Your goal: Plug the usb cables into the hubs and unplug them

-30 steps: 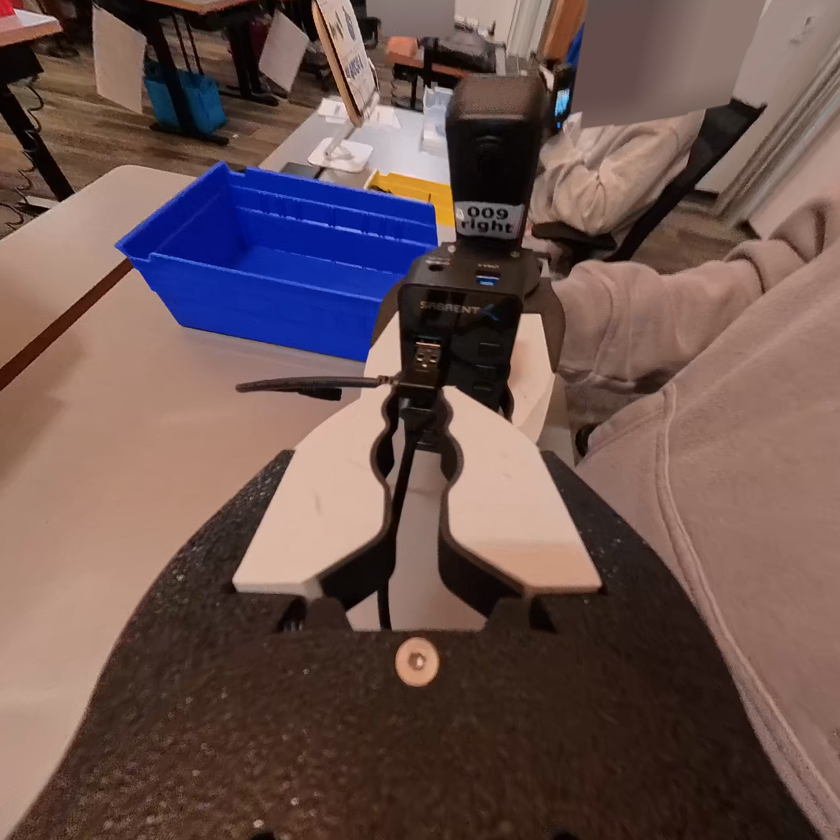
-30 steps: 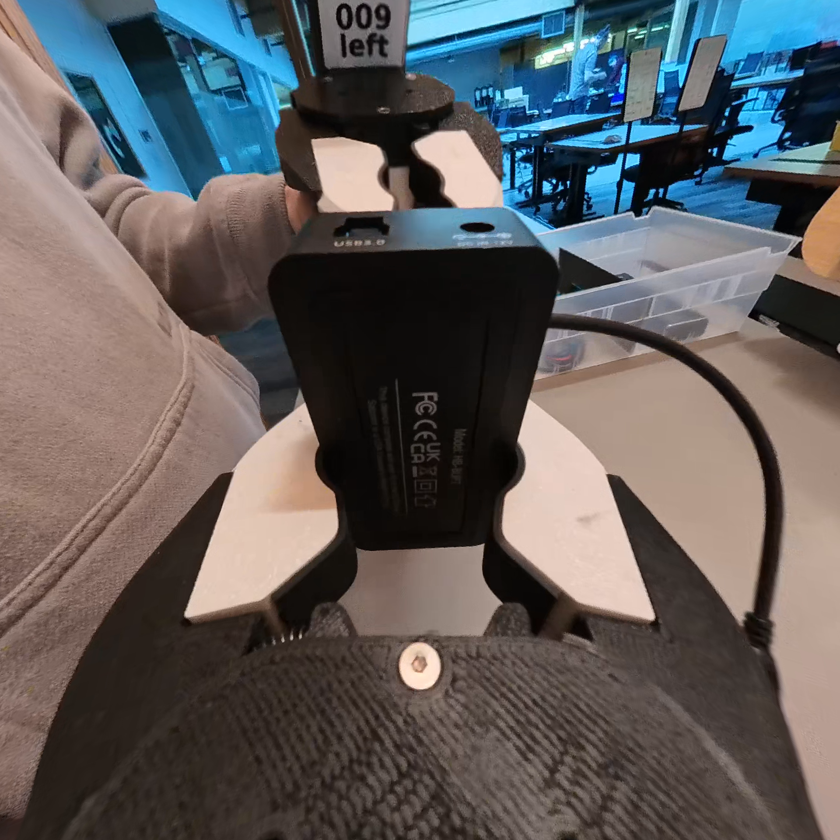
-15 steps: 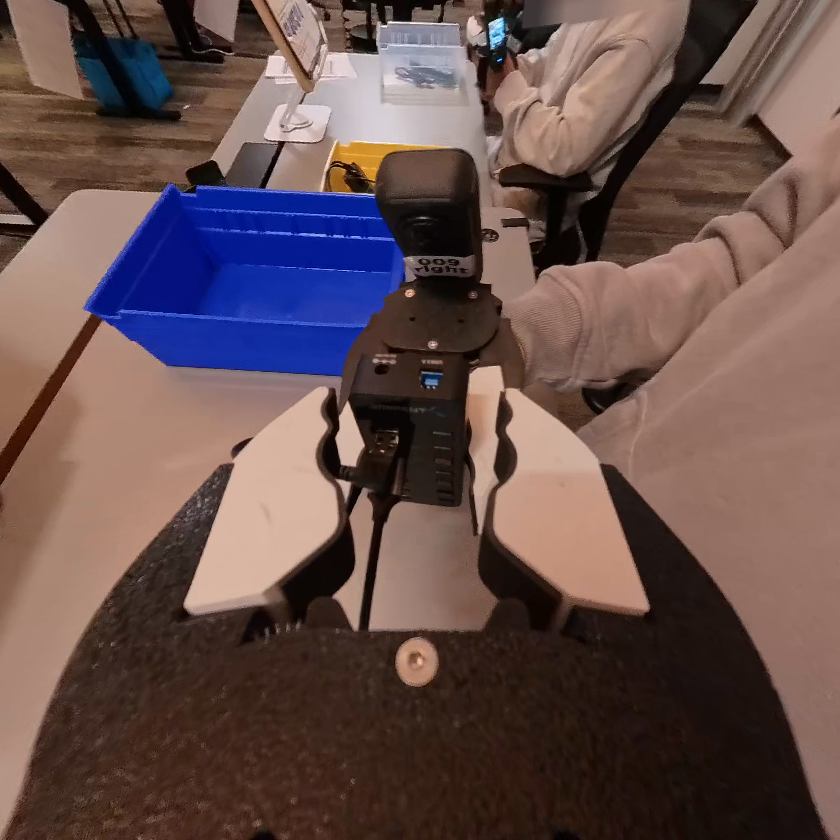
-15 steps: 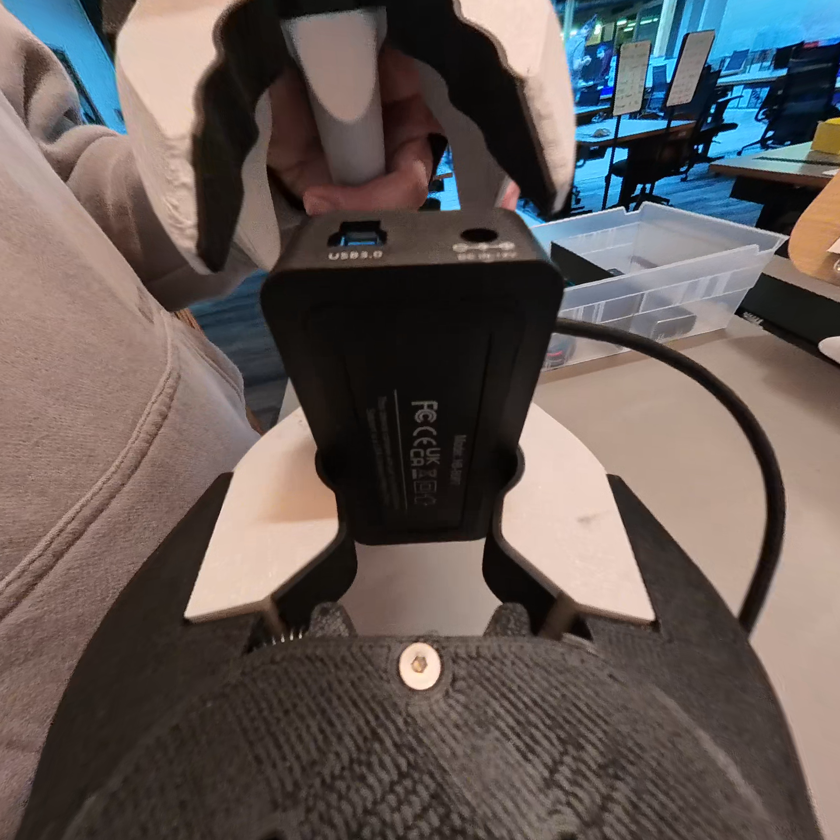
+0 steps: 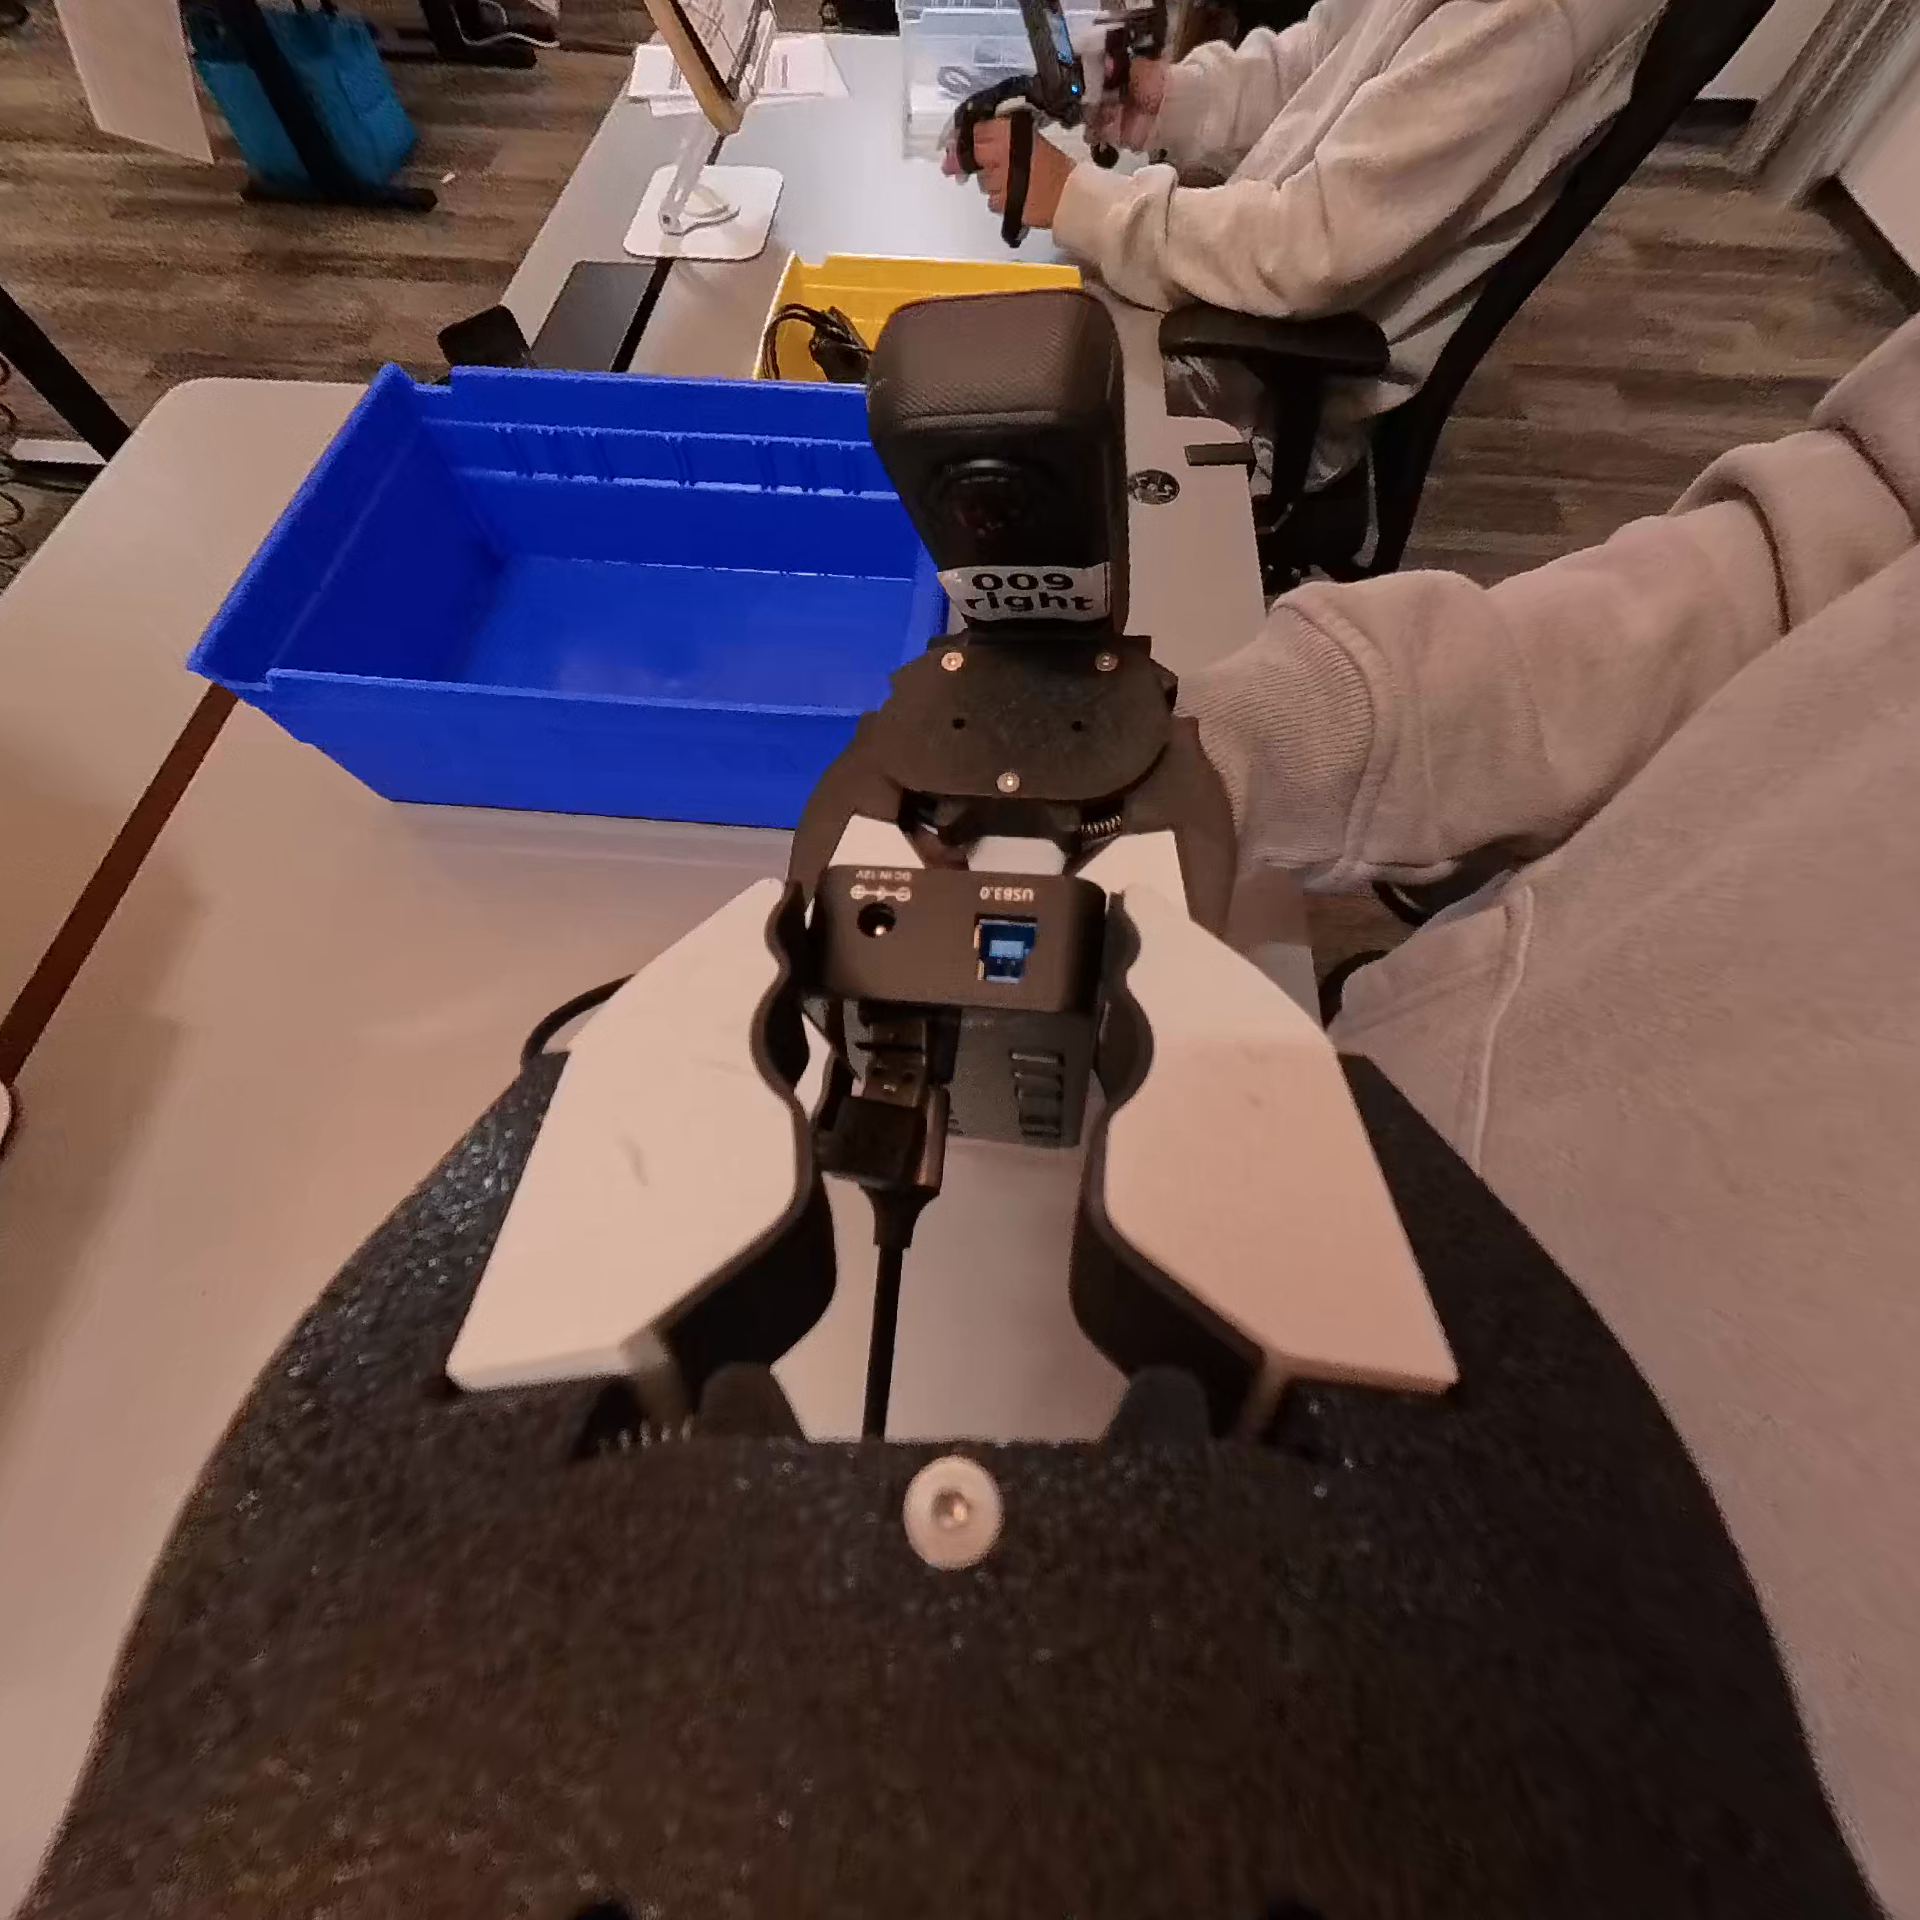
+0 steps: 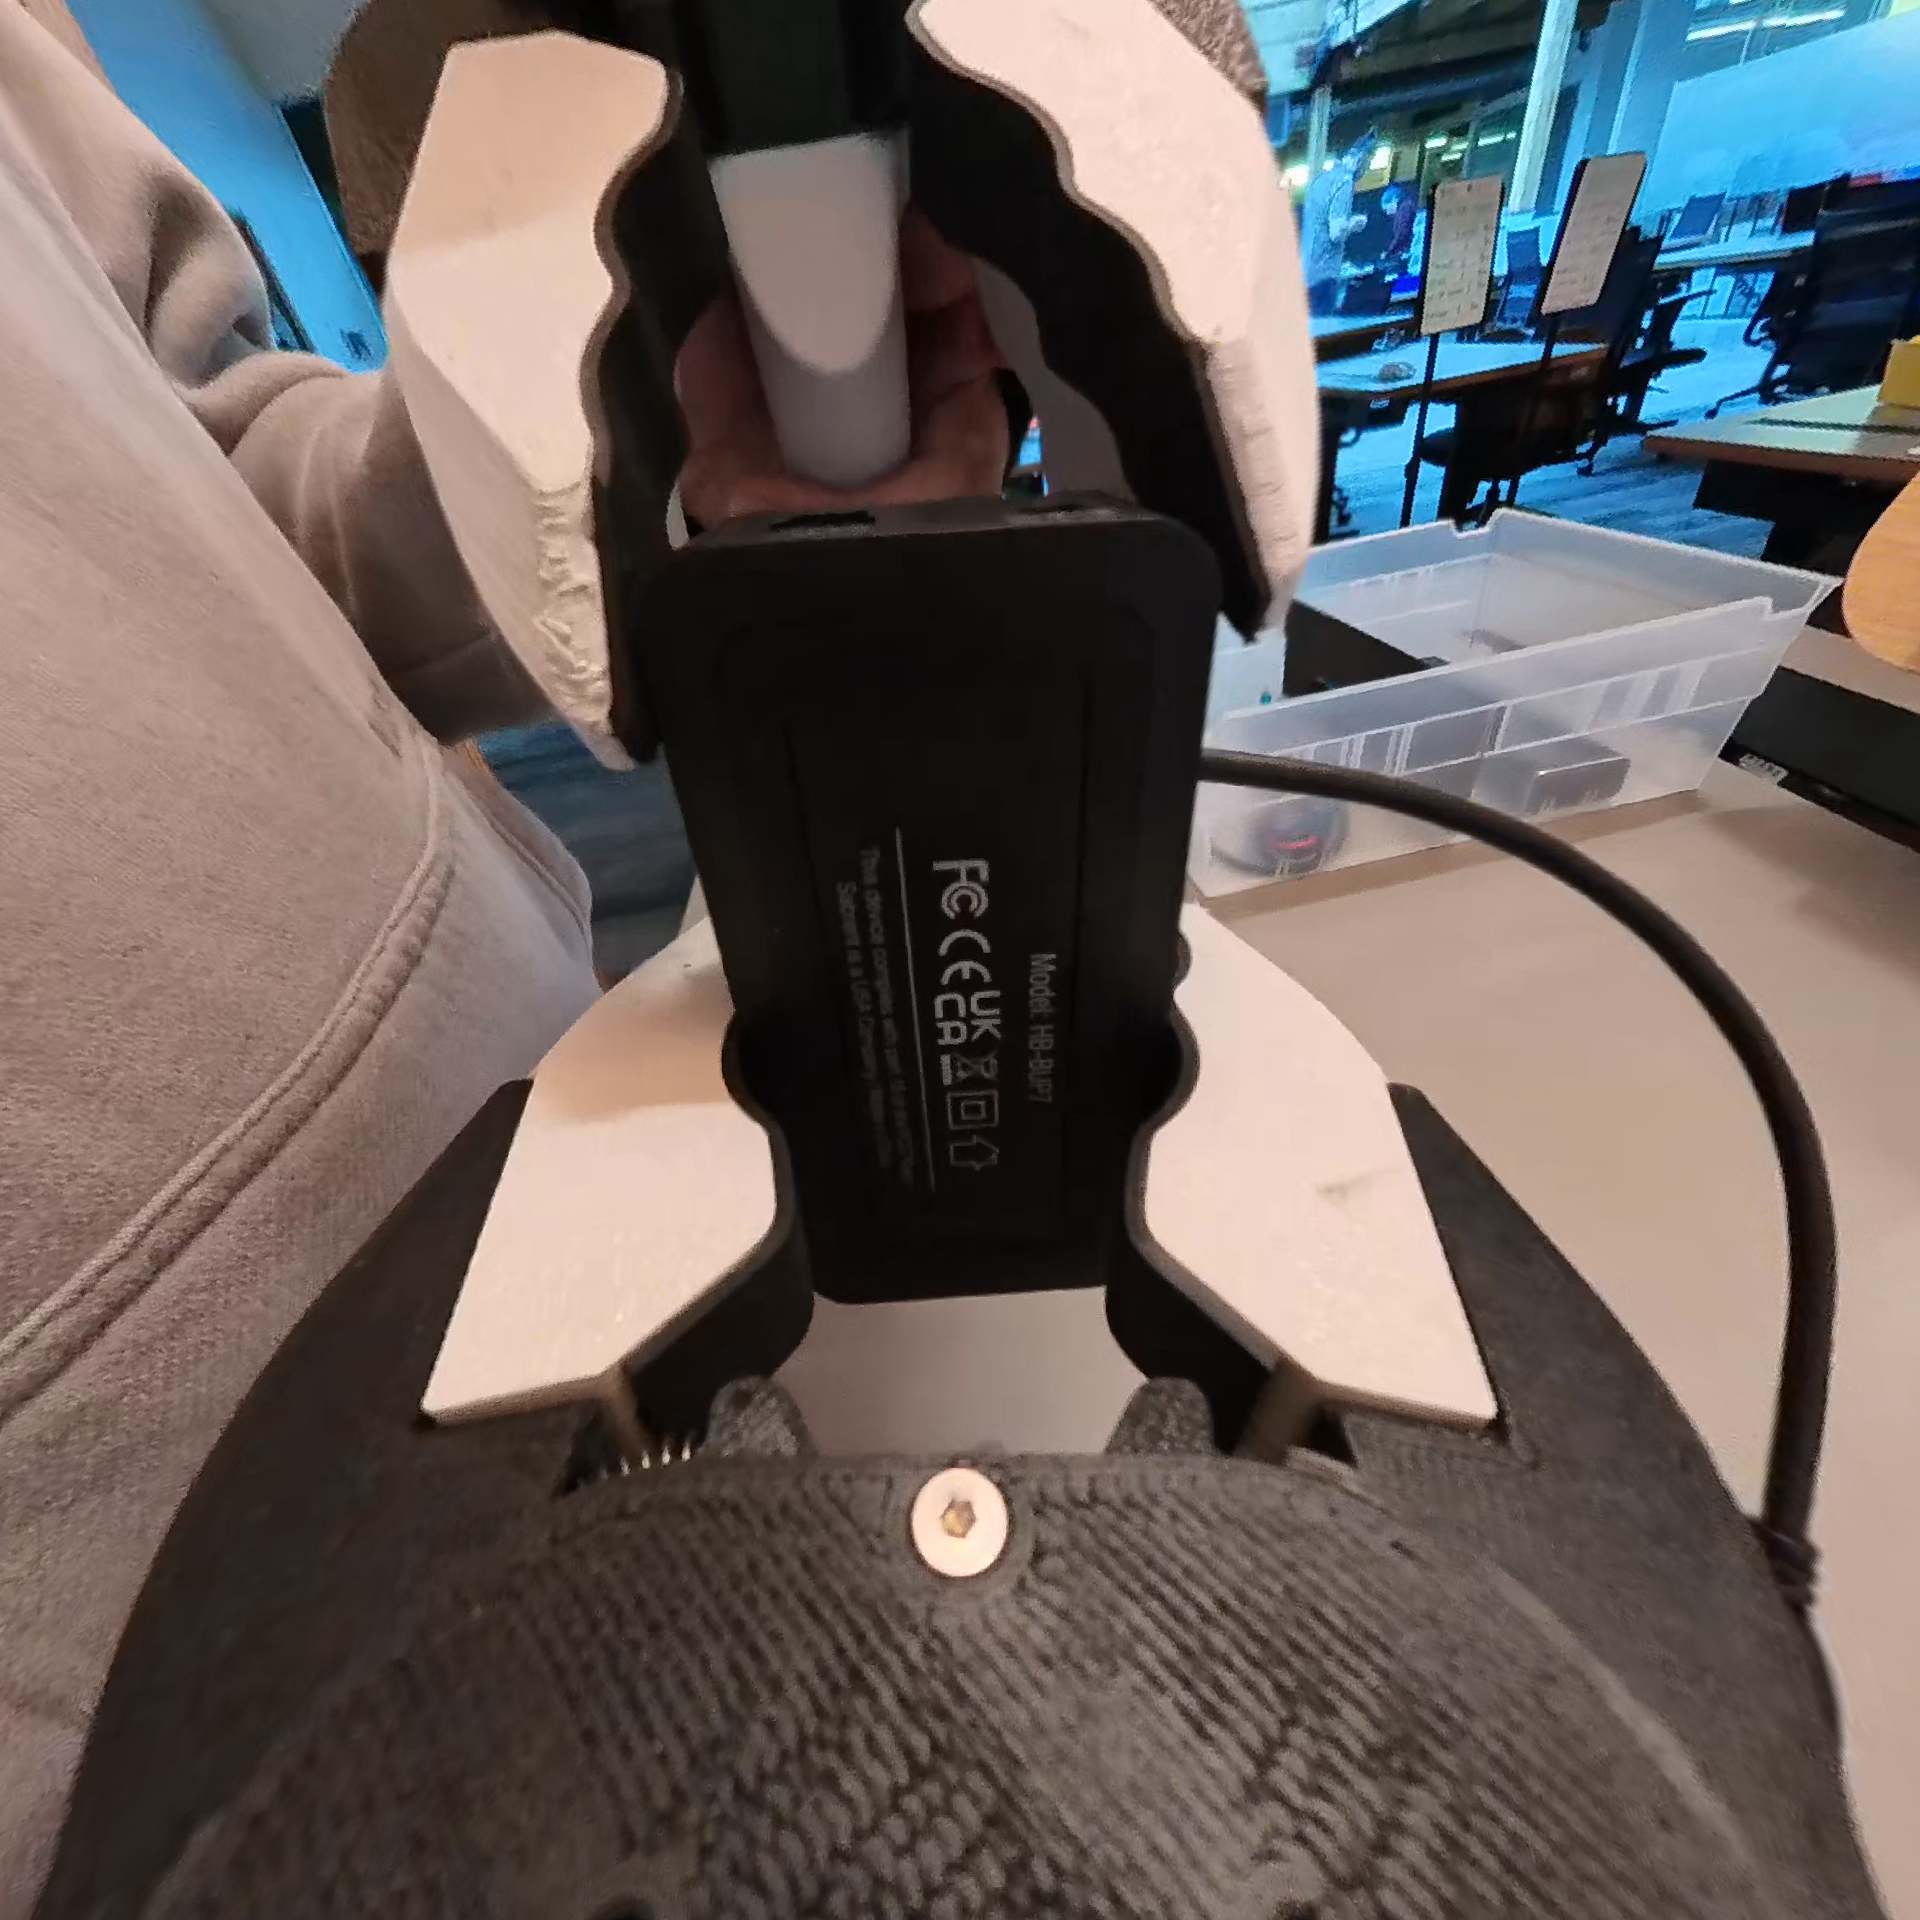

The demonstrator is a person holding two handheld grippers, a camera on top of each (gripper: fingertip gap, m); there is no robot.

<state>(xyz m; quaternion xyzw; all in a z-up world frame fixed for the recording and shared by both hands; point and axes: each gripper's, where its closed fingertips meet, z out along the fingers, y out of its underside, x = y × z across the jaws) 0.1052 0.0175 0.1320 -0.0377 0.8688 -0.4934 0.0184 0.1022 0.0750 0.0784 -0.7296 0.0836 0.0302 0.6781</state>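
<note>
Left gripper (image 5: pixel 951 997) fingers spread wide, right gripper (image 6: pixel 956 1049) fingers clamped, facing each other

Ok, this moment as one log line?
right gripper: shut on hub | left gripper: open, straddling hub end | plug: at hub port, seating unclear

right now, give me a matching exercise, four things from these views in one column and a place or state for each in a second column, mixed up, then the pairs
Things:
1. hub
2. plug
3. blue bin
4. left gripper

Places or states:
A. on the table, nothing visible inside
B. open, fingers either side of the hub's end
C. clamped in the right gripper
D. at a port on the hub's face, cable trailing back

Pairs: 1-C, 2-D, 3-A, 4-B
</note>
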